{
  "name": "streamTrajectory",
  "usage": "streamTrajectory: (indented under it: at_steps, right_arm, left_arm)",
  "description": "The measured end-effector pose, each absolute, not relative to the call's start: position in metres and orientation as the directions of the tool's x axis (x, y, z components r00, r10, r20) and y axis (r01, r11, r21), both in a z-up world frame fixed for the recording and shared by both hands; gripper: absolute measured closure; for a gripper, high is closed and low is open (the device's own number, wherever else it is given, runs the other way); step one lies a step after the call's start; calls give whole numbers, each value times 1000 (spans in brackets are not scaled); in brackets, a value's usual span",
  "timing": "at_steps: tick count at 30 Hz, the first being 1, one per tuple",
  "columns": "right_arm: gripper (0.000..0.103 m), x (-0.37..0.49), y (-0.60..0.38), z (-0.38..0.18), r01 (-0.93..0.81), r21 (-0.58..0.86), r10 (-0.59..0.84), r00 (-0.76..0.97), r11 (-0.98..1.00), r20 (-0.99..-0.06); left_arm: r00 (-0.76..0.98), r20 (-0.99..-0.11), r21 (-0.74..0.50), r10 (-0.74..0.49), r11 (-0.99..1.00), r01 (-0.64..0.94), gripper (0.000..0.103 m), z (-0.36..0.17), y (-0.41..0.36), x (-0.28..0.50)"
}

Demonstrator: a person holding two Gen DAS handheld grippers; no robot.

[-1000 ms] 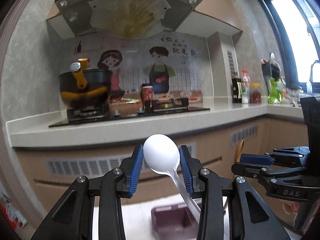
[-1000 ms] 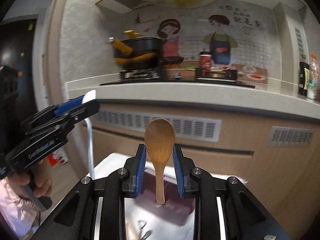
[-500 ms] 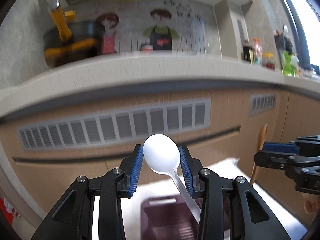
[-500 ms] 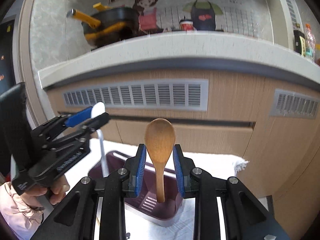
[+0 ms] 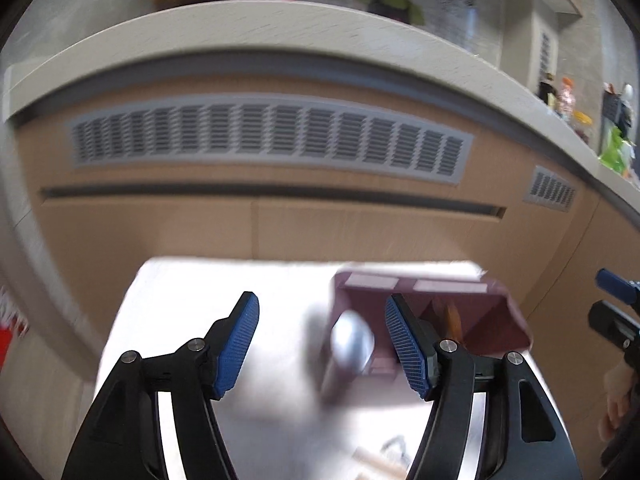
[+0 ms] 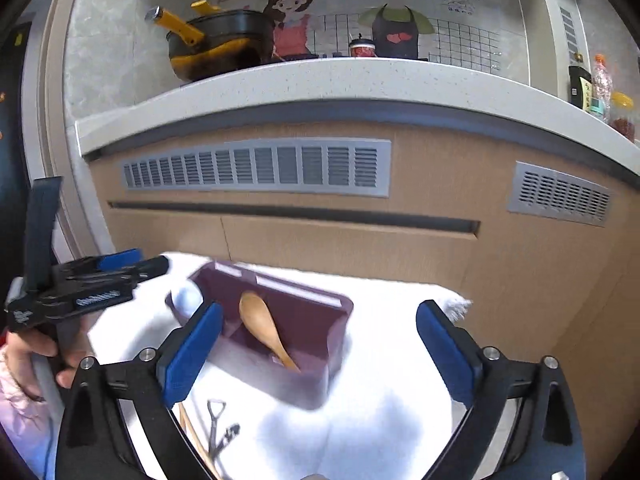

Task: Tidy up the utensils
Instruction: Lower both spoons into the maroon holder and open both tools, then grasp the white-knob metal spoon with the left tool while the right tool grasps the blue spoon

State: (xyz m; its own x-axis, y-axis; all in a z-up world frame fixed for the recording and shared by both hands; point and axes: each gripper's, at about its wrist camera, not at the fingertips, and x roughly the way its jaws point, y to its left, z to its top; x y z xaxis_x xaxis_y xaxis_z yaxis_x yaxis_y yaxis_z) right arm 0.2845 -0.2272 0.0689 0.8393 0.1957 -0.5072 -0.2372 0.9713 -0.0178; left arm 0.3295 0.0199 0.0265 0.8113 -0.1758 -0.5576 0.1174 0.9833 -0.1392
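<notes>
A blurry white spoon (image 5: 352, 344) is showing between the left gripper's fingers, too smeared to tell where it is resting. The purple holder (image 5: 492, 320) is hiding behind one blue pad (image 5: 406, 346). The wooden spoon's (image 6: 262, 326) handle end is dipping out of sight inside.

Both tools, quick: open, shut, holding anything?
Left tool: open, holding nothing.
Right tool: open, empty; wooden spoon sits in the maroon holder.
</notes>
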Motion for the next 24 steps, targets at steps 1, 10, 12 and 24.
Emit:
streamTrajectory:
  at_steps: [1, 10, 12, 24]
  right_arm:
    - [6, 280, -226, 67, -243, -33, 191, 834, 969, -517]
    - [15, 236, -194, 7, -421, -85, 257, 689, 903, -677]
    - [25, 230, -188, -11, -457, -75, 267, 635, 886, -725]
    - [49, 193, -177, -47, -500, 12, 305, 508, 866, -805]
  left_arm:
    - [804, -571, -139, -165, 985, 103, 35, 21, 25, 319]
    - [687, -709, -184, -160, 982, 39, 35, -36, 52, 249]
    - [673, -721, -193, -166, 981, 35, 35, -43, 54, 236]
    - [644, -733, -191, -219, 975, 114, 26, -61, 38, 182]
